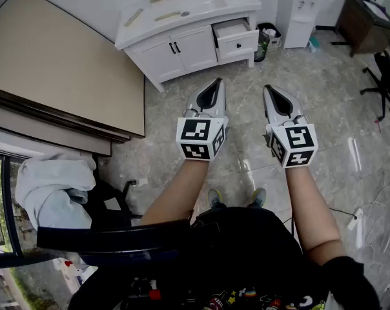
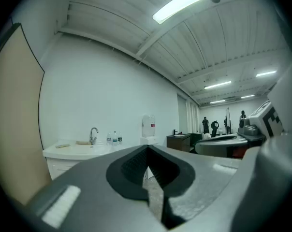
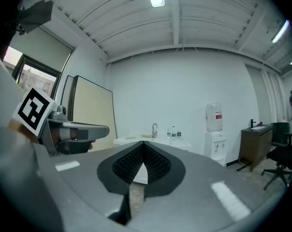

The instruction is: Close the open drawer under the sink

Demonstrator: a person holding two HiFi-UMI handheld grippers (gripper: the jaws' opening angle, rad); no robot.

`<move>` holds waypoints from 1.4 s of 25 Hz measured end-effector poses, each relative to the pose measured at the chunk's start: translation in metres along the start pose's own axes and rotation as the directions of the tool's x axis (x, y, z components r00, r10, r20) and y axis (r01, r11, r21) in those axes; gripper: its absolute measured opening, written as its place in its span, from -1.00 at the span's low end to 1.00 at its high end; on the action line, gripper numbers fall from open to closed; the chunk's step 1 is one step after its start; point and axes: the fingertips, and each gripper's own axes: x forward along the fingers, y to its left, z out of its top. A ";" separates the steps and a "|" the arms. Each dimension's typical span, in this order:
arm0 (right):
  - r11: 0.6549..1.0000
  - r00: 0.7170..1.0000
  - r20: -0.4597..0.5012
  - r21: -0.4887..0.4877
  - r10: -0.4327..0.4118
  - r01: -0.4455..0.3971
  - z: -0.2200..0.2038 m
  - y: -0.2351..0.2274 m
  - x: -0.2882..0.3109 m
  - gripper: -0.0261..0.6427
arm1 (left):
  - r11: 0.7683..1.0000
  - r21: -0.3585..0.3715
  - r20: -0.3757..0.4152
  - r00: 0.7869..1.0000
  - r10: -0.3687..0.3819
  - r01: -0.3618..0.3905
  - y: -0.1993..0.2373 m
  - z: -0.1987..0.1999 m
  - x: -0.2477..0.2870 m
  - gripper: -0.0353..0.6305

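Note:
A white sink cabinet (image 1: 182,24) stands against the far wall in the head view. Its upper right drawer (image 1: 236,36) is pulled out, showing a white front with a dark knob. Both grippers hang in mid-air well short of it, above the marble floor. My left gripper (image 1: 217,81) is shut and empty, pointing toward the cabinet. Beside it, my right gripper (image 1: 266,88) is shut and empty too. In the left gripper view the sink top (image 2: 73,150) shows beyond the closed jaws (image 2: 148,150). In the right gripper view the jaws (image 3: 143,145) hide the drawer.
A water dispenser (image 1: 300,8) and a small bin (image 1: 268,36) stand right of the cabinet. A dark desk (image 1: 363,18) and an office chair (image 1: 385,76) are at the far right. A beige panel (image 1: 59,63) leans at the left. A black chair with white cloth (image 1: 53,186) is near me.

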 end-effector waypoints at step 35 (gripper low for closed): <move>1.000 0.997 -0.071 0.017 -0.018 0.020 -0.059 -0.090 0.199 -0.85 | 0.998 -0.053 -0.048 0.999 -0.026 0.024 0.116 -0.043 0.201 -0.89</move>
